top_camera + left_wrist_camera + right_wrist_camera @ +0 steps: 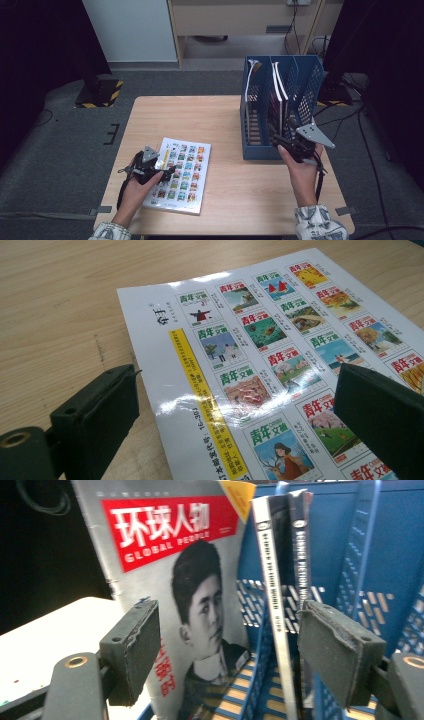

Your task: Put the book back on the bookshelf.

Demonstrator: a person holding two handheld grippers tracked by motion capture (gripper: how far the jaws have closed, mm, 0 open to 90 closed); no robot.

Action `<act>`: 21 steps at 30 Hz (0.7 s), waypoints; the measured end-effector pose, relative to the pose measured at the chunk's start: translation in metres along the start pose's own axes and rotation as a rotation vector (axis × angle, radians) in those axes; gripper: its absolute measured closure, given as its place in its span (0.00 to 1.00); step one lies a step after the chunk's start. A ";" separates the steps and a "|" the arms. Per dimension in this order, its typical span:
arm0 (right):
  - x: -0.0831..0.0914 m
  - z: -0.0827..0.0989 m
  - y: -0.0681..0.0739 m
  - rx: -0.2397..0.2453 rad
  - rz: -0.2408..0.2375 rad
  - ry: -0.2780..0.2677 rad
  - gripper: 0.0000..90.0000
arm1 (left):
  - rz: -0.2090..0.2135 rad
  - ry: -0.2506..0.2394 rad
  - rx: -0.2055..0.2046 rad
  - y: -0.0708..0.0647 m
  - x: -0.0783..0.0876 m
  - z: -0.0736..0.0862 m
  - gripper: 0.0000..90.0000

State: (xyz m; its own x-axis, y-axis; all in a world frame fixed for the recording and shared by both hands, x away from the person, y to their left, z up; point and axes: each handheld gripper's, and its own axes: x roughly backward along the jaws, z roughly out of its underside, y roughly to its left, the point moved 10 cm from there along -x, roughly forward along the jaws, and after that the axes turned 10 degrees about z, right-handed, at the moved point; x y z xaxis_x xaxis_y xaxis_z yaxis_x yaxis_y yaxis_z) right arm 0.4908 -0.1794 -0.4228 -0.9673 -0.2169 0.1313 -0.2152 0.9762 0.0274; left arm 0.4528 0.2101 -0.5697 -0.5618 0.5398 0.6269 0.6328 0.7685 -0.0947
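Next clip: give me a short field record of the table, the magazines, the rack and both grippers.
table: light wood tabletop
flat magazine: lies face up near the left front
rack: blue file rack at the right, magazines standing inside
left gripper: open, jaws over the flat magazine's left edge
right gripper: open at the rack's front, nothing between the pads
standing magazine: red-titled cover in the rack

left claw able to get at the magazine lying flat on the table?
Probably yes: the left claw is open at the magazine's left edge, nothing between, though the magazine lies flat on the table.
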 end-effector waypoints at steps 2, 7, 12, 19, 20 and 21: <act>0.002 0.001 0.005 -0.003 -0.022 0.010 0.25 | -0.002 -0.003 0.006 0.001 0.001 0.000 0.05; 0.005 0.002 0.014 -0.007 -0.059 0.012 0.21 | -0.002 -0.005 0.010 0.002 0.000 -0.001 0.05; 0.008 0.003 0.023 -0.007 -0.080 0.010 0.18 | -0.001 -0.001 0.009 0.002 0.000 0.000 0.05; 0.009 0.008 0.047 0.041 -0.130 0.016 0.13 | 0.001 -0.001 0.007 0.002 -0.001 0.000 0.05; 0.009 0.008 0.052 0.048 -0.136 0.015 0.12 | 0.000 0.002 0.006 0.002 -0.001 0.001 0.05; 0.010 0.008 0.056 0.049 -0.143 0.018 0.11 | 0.002 0.003 0.006 0.001 -0.001 0.001 0.05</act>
State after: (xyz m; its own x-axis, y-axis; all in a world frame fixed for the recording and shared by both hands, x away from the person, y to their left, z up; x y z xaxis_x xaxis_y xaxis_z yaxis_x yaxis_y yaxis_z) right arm 0.4680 -0.1267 -0.4282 -0.9240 -0.3531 0.1469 -0.3572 0.9340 -0.0017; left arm 0.4538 0.2108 -0.5711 -0.5589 0.5404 0.6289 0.6310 0.7693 -0.1003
